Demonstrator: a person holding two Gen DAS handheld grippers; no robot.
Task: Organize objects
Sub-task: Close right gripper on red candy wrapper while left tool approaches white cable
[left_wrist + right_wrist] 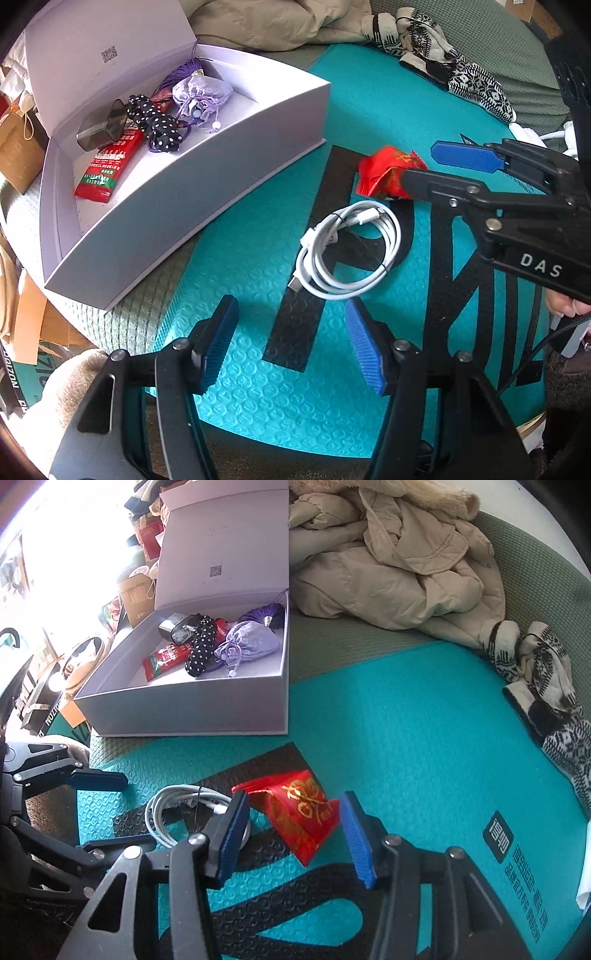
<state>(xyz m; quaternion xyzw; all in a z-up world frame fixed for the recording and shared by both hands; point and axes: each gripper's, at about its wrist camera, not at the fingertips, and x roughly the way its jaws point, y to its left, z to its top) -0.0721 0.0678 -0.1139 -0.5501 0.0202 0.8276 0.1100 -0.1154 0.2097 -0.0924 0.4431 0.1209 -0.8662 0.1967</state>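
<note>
Hidden first: in the left wrist view the right gripper (417, 166) comes in from 3 o'clock and its nearer black finger covers part of the red packet (380, 177), so how close the pads sit to it cannot be told there. A fingertip of the person's hand (563, 306) shows at the frame edge under that tool.

The right wrist view settles it: the right gripper (295, 834) stands about half open with the red packet (306, 812) lying on the teal mat (406, 720) between its blue pads, not pressed on either side. The white cable (173, 816), coiled, lies just beside the packet at 9 o'clock, partly behind the left pad.

The left gripper (291, 343) is also about half open and holds nothing; the white cable (351, 251) lies on the teal mat (240, 258) just past its tips at 12 o'clock.

The white box (184, 206), lid up, sits at 10 o'clock, overhanging the mat's edge, already holding a lilac pouch (203, 94), a dotted cloth (155, 122) and a red sachet (109, 166). Only the right wrist view shows the beige coat (388, 565) whole; patterned socks (546, 701) lie at 3 o'clock. Bare mat lies between box and cable
</note>
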